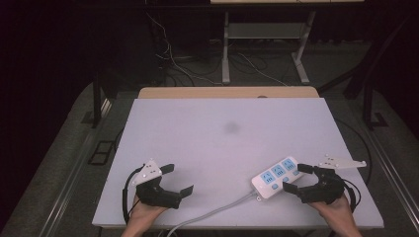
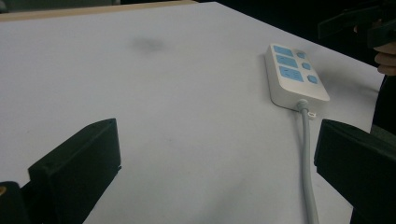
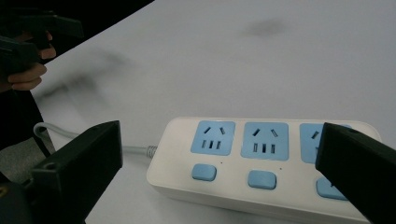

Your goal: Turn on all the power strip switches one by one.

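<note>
Closest to the person, the two hands sit at the near edge of the table, each with a black gripper. The right gripper has its jaws spread wide and released, nothing pinched, and they bracket the near-right end of the strip, which lies just ahead of them. The left gripper is also open and empty, well apart from the strip, off to its left.

The strip sits on the near right part of the table, flat, sockets up. Its long axis runs diagonally, from near-left, where the cable leaves it, to far-right. I'd say the right hand is the nearer by far, and its jaws would need to straddle the strip's short width rather than its length.

The strip is a smooth white plastic bar with rounded corners, three pale blue socket faces and a blue button below each. The cable is grey and round, curving off the near edge. The table top is matte white with a faint dark smudge farther back, and a wooden edge behind.
</note>
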